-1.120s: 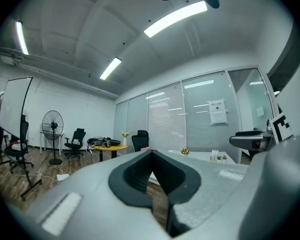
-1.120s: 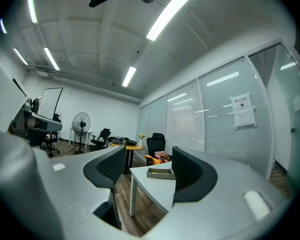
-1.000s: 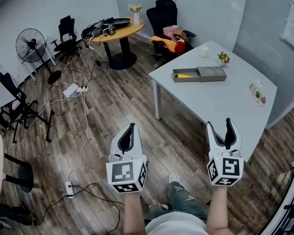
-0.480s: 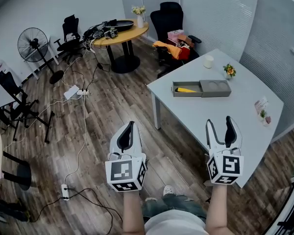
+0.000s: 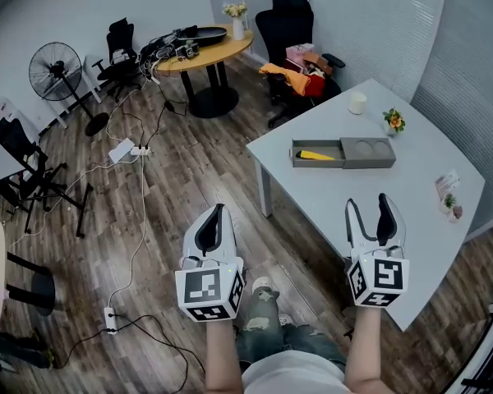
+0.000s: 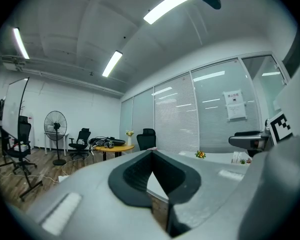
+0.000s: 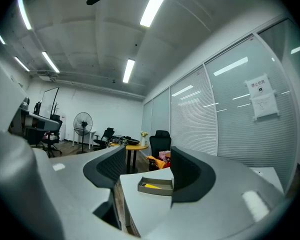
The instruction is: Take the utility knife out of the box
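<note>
While both grippers sit short of the goal, nothing is held.

Left gripper: off the table's near side, over bare floor. Jaws pressed together, nothing between them; its own view confirms the pads meet.

Right gripper: over the table's near edge. Jaws spread, gap empty. Its own view frames the box between the two pads, straight ahead.

Box: grey, flat, lying toward the table's middle, well apart from both grippers. Its open tray half is on the end nearer the table's left edge, its other half alongside.

Utility knife: yellow, lying flat inside that open tray; also seen from the right gripper. Its long axis runs along the box, crosswise to the right gripper's line of approach.

Judgement: reach not yet begun. The right gripper is nearer and already aimed; the knife lies ahead of it and slightly left. Closing across the knife's narrow width looks workable with little or no wrist turn.

Beyond the box on the table's far side: a white cup and a small flowering plant.
</note>
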### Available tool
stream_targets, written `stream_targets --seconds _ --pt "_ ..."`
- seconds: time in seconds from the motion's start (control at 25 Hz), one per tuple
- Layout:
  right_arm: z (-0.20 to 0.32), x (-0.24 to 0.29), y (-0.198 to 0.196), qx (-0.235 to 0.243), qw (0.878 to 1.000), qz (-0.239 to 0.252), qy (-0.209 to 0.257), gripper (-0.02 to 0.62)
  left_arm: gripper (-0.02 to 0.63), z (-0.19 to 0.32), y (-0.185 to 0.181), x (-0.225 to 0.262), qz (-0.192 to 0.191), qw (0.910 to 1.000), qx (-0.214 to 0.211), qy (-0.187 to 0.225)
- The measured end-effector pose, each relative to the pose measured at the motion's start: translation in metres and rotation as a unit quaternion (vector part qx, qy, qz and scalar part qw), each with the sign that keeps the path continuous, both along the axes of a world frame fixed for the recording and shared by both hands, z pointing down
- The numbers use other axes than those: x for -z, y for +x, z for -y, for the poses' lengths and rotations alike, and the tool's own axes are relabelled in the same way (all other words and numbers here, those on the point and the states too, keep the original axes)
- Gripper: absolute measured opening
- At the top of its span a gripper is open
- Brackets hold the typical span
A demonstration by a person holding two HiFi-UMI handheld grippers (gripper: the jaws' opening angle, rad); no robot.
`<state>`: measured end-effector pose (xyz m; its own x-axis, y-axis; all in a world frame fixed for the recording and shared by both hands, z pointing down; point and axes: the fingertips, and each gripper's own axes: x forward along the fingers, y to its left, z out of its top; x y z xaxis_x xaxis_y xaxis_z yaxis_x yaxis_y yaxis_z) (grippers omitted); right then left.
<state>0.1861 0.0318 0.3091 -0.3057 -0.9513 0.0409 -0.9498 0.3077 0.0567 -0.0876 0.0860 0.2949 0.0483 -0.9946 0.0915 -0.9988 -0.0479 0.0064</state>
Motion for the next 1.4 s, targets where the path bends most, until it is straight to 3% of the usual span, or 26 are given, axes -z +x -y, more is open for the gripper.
stream_targets --seconds 0.44,1.0,1.4 --pt "0.070 -0.016 -0.007 -0.010 1.000 -0.015 -0.013 0.304 0.000 0.081 0.000 -0.015 -0.005 0.9997 -0.023 -0.009" --pt "0.193 -0.015 -0.018 -0.066 0.998 -0.018 -0.013 0.304 0.000 0.240 -0.015 -0.009 -0.004 0.9967 -0.081 -0.001" --pt "0.257 -0.032 -0.034 -0.074 0.996 -0.044 -0.038 0.304 0.000 0.317 -0.025 -0.027 -0.005 0.9936 -0.112 -0.019"
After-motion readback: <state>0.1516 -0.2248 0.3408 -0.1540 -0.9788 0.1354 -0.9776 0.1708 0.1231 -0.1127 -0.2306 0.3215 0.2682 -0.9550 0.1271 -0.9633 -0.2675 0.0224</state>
